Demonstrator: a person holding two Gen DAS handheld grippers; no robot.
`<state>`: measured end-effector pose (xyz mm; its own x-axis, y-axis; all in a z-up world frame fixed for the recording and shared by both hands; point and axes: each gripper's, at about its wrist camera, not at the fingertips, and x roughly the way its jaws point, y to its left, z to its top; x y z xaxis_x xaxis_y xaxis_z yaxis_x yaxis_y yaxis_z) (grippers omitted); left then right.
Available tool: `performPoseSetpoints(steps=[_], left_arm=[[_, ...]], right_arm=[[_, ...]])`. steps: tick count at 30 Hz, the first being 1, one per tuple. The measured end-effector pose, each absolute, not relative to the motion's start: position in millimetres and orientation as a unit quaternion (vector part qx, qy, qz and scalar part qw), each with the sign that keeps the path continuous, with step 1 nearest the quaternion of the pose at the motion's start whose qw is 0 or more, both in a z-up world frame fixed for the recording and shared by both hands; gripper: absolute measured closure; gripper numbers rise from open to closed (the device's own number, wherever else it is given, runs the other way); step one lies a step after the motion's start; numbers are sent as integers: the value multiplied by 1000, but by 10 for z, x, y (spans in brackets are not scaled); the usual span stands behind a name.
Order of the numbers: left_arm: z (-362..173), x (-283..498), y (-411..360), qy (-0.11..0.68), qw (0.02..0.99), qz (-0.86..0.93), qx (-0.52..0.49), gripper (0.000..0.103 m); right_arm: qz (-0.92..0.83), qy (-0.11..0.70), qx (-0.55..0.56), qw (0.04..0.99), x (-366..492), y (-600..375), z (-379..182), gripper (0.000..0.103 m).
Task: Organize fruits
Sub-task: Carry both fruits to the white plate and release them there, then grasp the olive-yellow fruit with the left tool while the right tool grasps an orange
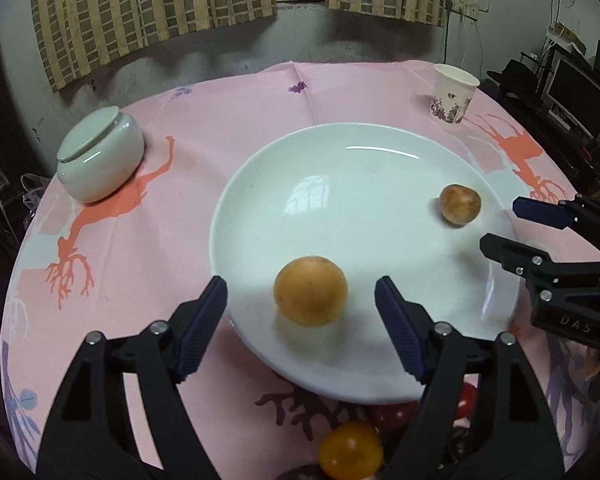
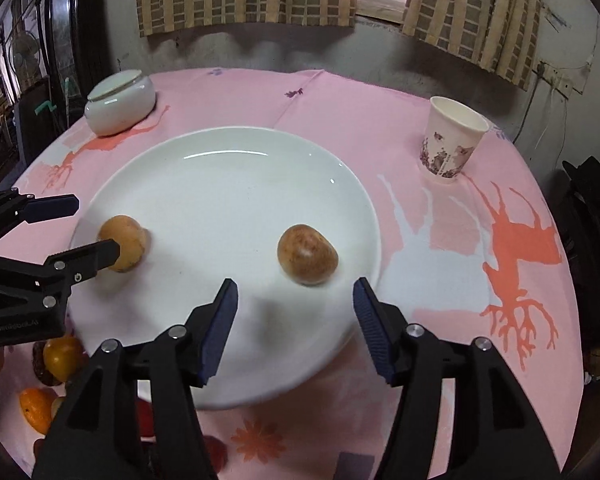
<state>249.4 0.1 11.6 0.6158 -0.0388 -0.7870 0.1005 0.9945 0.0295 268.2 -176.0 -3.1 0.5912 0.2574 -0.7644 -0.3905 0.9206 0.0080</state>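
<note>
A large white plate [image 1: 340, 168] [image 2: 228, 168] sits mid-table on a pink cloth. On it lie an orange round fruit [image 1: 311, 291] [image 2: 123, 242] and a smaller brownish fruit [image 1: 459, 204] [image 2: 307, 254]. My left gripper [image 1: 302, 294] is open, its fingers on either side of the orange fruit, not touching it. My right gripper [image 2: 296, 298] is open just in front of the brownish fruit, empty. Each gripper shows in the other's view, the right one [image 1: 500, 226] and the left one [image 2: 96, 226]. More fruits lie off the plate's near edge: a yellow-orange one [image 1: 350, 454] [image 2: 62, 358], red ones [image 1: 396, 414] and an orange one [image 2: 36, 408].
A white lidded ceramic jar [image 1: 100, 156] [image 2: 120, 102] stands at the far left of the table. A paper cup [image 1: 454, 94] [image 2: 452, 140] stands at the far right. The round table's edges drop off to clutter on both sides; a wall and curtains are behind.
</note>
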Motion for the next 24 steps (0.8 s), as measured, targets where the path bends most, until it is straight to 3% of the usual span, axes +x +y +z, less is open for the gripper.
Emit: performPoseSetpoints(steps=[3,10,24], left_arm=[[271,2196,40,427,902,-52,34,17],[423,1292,105,405,910,-74,49,16],[-8,298,147,448,892,-48,41,10]], right_arm=[[204,413,-66,885,2340,-1905,105,42],[229,418,-91,874,1383,-2017,95,41],[321,455,-84,826,432,-1662,-230,41]])
